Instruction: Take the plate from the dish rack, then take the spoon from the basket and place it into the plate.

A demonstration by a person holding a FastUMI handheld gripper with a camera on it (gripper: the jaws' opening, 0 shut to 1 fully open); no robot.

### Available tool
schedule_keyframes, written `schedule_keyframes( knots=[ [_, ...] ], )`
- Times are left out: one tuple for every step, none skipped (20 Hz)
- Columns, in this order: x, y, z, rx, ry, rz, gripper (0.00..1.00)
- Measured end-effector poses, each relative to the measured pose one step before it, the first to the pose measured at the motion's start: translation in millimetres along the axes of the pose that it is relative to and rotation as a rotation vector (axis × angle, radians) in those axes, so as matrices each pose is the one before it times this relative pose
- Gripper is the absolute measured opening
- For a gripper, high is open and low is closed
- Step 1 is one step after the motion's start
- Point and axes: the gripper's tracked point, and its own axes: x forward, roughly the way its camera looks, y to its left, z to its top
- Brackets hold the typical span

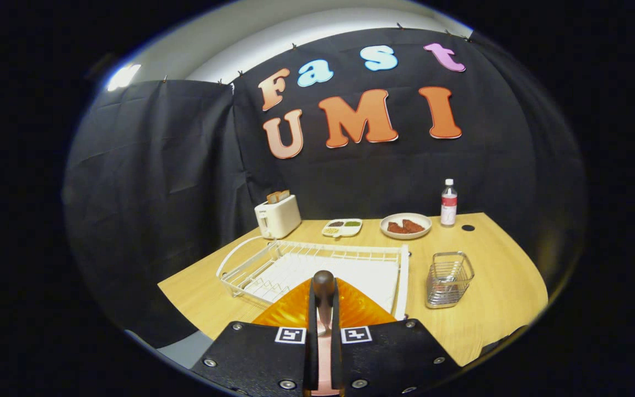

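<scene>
Wooden-handled spoon in gripper

Lit from above and from the upper left, where a bright lamp burned out to white beside the pale ceiling. Fell evenly on the wooden table, warm and clear, with only soft shadows beside the wire basket and the toaster. Stayed dim across the black cloth. Bent strongly toward the rim by fisheye distortion. Rendered sharp mid-scene, softer at the gripper, closed on the spoon.
</scene>
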Motion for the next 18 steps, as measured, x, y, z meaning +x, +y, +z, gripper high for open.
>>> schedule_keyframes(
  knots=[
    [2.12, 2.67, -5.8, 0.00026, 0.0084, 0.01234, 0.09],
    [1.01, 1.16, -4.45, 0.00296, 0.00317, 0.00688, 0.09],
    [1.22, 1.26, -4.35, -0.00276, 0.00457, 0.00615, 0.09],
    [2.08, 0.19, -4.21, 0.00097, 0.00198, 0.00223, 0.09],
    [1.24, -0.1, -4.16, -0.00284, 0.00228, 0.00398, 0.09],
    [1.27, 0.17, -4.36, 0.00223, 0.00208, 0.00128, 0.09],
    [1.15, 0.06, -4.35, -0.00004, 0.00065, 0.00385, 0.09],
    [0.63, -0.99, -4.59, 0.00402, -0.00146, 0.00332, 0.09],
    [0.66, 0.13, -4.55, 0.0042, 0.00109, 0.0035, 0.09],
    [0.71, -0.82, -5.31, 0.00604, 0.004, 0.00231, 0.09],
    [-1.06, -2.31, -8.22, -0.0072, 0.0177, 0.00227, 0.09],
    [-0.95, -2.26, 3.02, 0.00491, -0.02588, 0.00662, 0.09],
    [-4.36, -1.79, 1.02, 0.00548, -0.00823, 0.00602, 0.09],
    [-2.55, -1.67, -4.14, 0.00247, -0.00735, 0.00539, 0.09],
    [-2.43, -0.96, -0.79, 0.00546, -0.0087, 0.00967, 0.09],
    [-2.07, -3.27, -2.15, 0.00858, -0.00188, 0.00267, 0.09],
    [-3.25, -2.61, -3.05, 0.00949, -0.00018, 0.00459, 0.09],
    [-3.15, -1.49, -3.2, 0.00705, 0.00576, 0.00309, 0.09]
  ],
)
